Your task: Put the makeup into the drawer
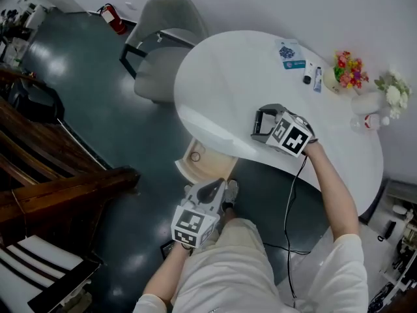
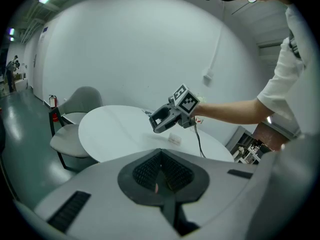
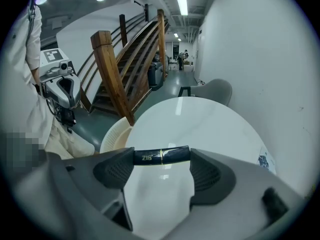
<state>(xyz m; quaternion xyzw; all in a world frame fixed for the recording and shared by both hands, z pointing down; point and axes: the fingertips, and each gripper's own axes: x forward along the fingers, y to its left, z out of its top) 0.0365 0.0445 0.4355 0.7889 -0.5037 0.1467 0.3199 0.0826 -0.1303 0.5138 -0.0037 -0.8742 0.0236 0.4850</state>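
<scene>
The white oval table (image 1: 221, 83) is covering the rear of the open pale wooden drawer (image 1: 206, 167), and the left claw (image 1: 212, 191) is overlapping its near edge. A small ring-shaped item (image 1: 195, 154) inside is showing too small to identify. The right claw (image 3: 161, 158) is masking both ends of the dark glossy tube with a gold band (image 3: 161, 155). Print on the white-and-blue card (image 1: 291, 54) is showing too small to read.

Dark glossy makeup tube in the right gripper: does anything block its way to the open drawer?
Nothing visible: only bare round white table lies between the dark glossy makeup tube and the open cream drawer.
</scene>
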